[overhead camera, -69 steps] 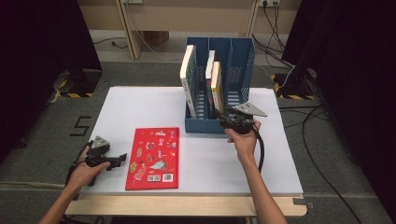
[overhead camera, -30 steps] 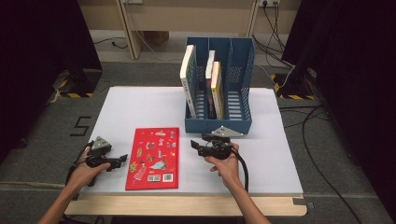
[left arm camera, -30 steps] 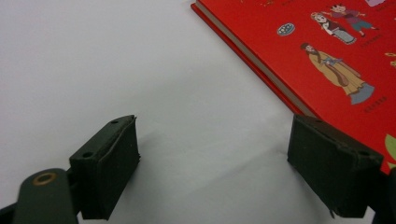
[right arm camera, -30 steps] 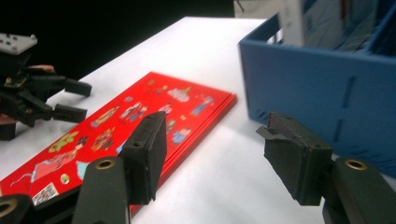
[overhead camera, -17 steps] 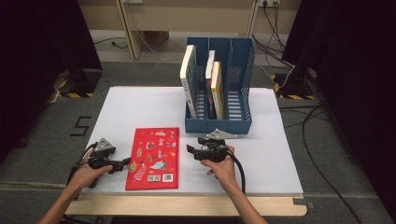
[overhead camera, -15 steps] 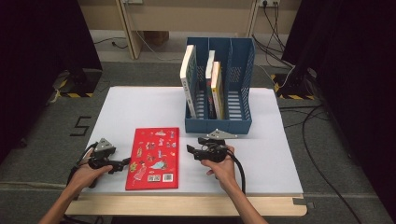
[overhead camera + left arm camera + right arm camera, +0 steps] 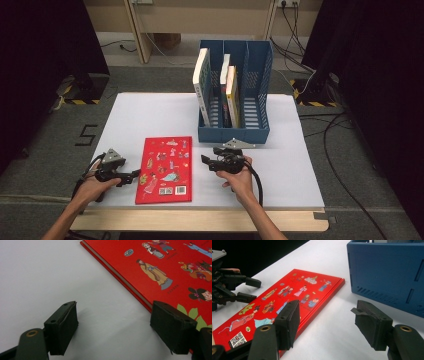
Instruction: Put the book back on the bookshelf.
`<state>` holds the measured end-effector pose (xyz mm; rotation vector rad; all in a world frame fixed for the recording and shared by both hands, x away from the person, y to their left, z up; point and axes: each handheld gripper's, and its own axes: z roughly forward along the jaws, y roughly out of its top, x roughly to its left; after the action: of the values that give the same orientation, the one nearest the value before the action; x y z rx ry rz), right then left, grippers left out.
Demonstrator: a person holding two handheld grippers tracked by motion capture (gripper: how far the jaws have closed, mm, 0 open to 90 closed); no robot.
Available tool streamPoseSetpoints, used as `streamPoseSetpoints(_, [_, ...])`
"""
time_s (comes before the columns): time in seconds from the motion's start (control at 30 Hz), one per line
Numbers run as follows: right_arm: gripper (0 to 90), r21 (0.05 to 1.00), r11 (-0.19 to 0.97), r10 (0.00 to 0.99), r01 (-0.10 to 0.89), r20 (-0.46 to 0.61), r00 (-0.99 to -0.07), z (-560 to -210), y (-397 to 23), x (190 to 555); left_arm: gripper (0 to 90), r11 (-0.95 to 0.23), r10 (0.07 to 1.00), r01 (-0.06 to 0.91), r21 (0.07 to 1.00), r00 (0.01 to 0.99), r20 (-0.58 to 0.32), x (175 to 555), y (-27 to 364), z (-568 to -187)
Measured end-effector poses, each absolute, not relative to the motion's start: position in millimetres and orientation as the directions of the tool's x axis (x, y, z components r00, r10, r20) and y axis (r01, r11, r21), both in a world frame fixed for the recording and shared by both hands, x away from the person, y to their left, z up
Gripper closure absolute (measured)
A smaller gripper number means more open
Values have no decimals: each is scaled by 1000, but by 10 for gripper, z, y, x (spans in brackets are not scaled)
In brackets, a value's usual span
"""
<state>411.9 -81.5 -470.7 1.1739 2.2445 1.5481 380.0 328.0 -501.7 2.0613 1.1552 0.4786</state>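
A red picture book [image 7: 165,169] lies flat on the white table [image 7: 150,115], near its front edge. My left gripper [image 7: 134,175] is open at the book's left edge. In the left gripper view its jaws [image 7: 115,332] stand wide, one over bare table and the other at the edge of the red book [image 7: 162,270]. My right gripper [image 7: 205,161] is open just right of the book, pointing at it. Between its jaws [image 7: 327,322] I see the book's [image 7: 287,300] right edge. Neither gripper holds anything.
A blue file rack [image 7: 234,100] stands behind the right gripper, holding three upright books [image 7: 202,85]. Its front wall [image 7: 387,272] is close on the right in the right gripper view, where the left gripper [image 7: 249,288] shows beyond the book. Cables trail over the floor on the right.
The right gripper came away from the blue rack and moved down and left to the book's right edge. The left gripper edged right, closer to the book's left edge.
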Motion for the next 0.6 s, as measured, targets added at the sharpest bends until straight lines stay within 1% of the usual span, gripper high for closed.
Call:
streamPoseSetpoints(0.23, [375,846,155,685,510,279,-673,-4725,-813,4125,207,-354,838,577,736,544,-24,3792,3262,-5017])
streamPoseSetpoints(0.6, [373,826,201,676,526,272,-685,-4787,-737,4110,200,-357,834,567,742,552,-20,3764,3211,-5025])
